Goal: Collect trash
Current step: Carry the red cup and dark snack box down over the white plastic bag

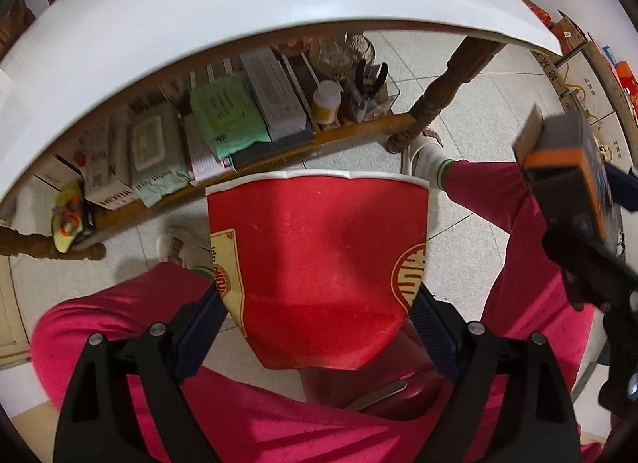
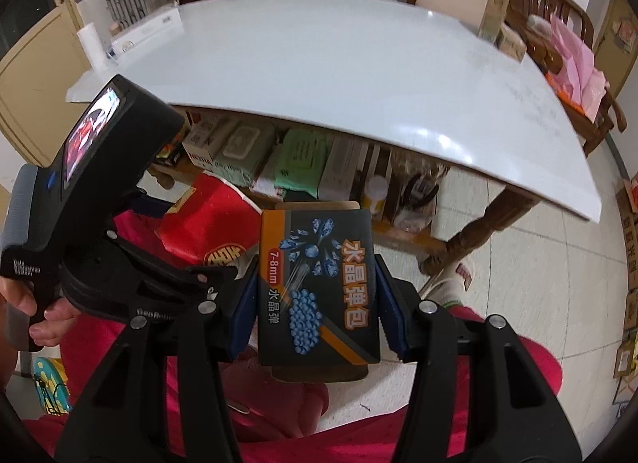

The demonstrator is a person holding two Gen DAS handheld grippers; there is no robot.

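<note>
Pinching a flattened red paper cup [image 1: 319, 263] at the frame's centre, the left gripper [image 1: 319, 327] presses both pads against its sides. The right gripper [image 2: 315, 303] clamps a dark box [image 2: 317, 287] printed with blue beads, centre frame. Both hang above pink-trousered legs [image 1: 119, 327], below the white table [image 2: 339, 64] edge.

Close wrist views, shared table [image 1: 239, 24] edge.

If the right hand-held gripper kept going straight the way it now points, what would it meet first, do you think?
Probably the cluttered lower shelf under the white table: the right hand-held gripper, shut on the blue-bead box, aims just below the tabletop edge. Depth is unclear.
</note>
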